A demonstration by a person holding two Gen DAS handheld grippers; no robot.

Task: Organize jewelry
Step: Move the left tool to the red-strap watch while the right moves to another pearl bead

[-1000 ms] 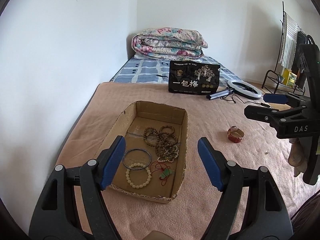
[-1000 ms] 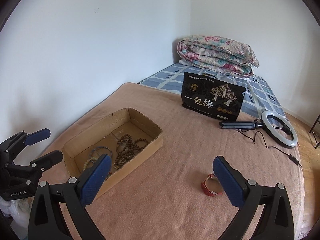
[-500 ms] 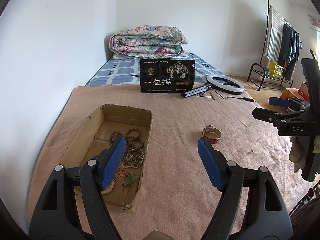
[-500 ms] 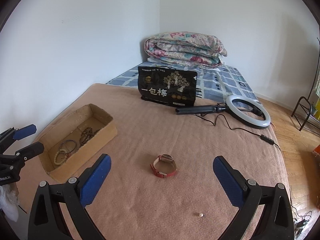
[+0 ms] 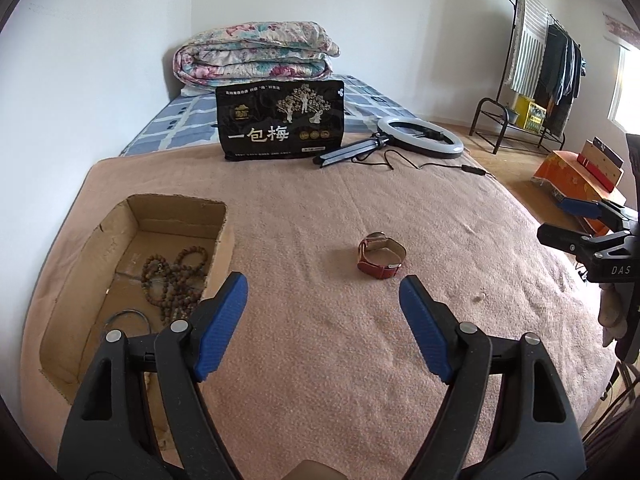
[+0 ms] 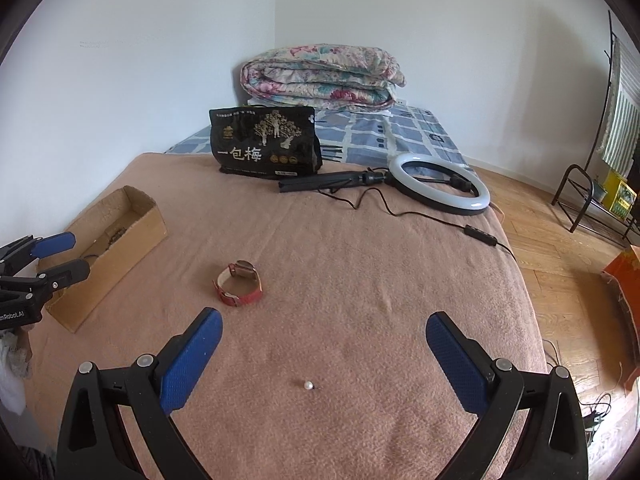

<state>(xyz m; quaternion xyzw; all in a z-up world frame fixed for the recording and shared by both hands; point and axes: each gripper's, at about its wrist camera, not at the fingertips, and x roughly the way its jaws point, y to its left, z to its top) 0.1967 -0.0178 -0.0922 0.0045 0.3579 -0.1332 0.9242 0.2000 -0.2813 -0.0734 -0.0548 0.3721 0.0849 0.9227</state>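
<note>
Jewelry is split across the bed: a red-strapped watch lies on its side out on the pinkish-tan blanket, well apart from the cardboard box at the blanket's left edge. Inside the box — a tangle of brown bead strings and a thin dark bangle; the rest of the box floor is hidden behind the left fingers. A small white pearl sits alone on the blanket, nearer the camera than the watch in the right wrist view.

Left gripper hovers over bare blanket between box and watch, blue fingers spread wide, nothing between them; they have just been opening a bit further. Right gripper also spread wide and empty, pearl lying on the blanket below the gap, not touched.

At the far end of the blanket a black snack bag with gold print stands upright, a ring light on a folded tripod lies beside it with its cable trailing toward the bed edge. Behind them — a folded floral quilt on a blue checked sheet. A clothes rack stands on the wooden floor at the right.
</note>
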